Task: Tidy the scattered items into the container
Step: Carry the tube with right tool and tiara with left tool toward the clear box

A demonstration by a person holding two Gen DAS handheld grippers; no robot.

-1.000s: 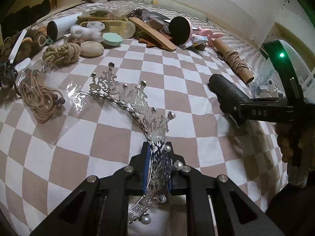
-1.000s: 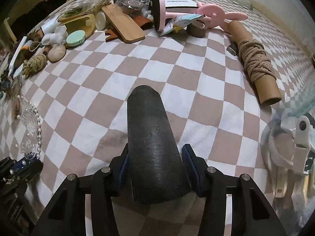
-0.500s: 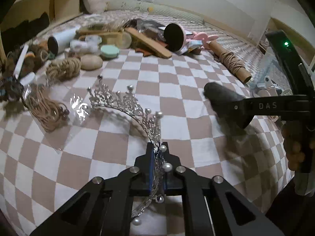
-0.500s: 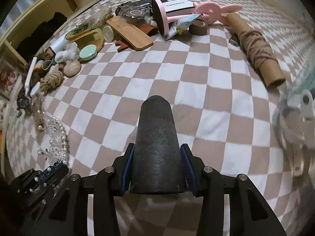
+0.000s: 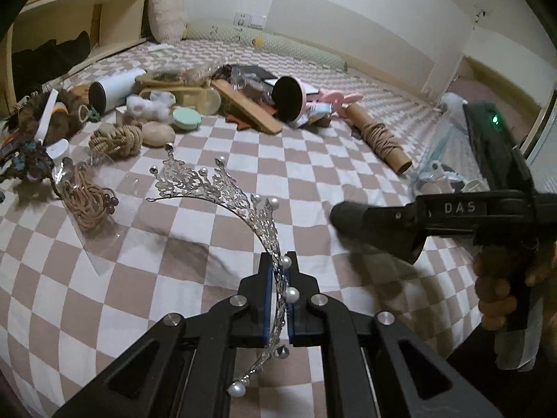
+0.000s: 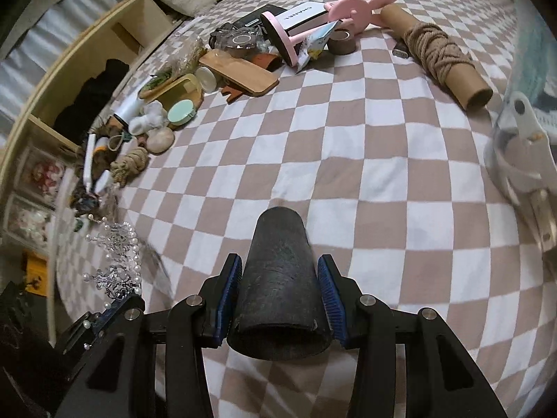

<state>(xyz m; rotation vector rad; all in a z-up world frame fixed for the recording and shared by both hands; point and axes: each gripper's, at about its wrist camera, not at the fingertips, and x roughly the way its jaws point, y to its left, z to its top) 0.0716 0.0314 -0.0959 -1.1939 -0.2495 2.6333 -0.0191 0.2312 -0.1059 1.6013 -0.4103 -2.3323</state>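
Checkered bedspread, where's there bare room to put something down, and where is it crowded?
The middle of the checkered bedspread lies bare, bordered by the rope-wrapped cardboard tube on one side and the rope knot and beige stone on the other. It is crowded along the far edge around the wooden board and pink stand mirror.

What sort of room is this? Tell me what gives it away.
Most likely a bedroom. The clutter lies on a checked sheet over a soft bed-like surface, with a pillow and a long bolster at the wall, beside a wooden shelf.
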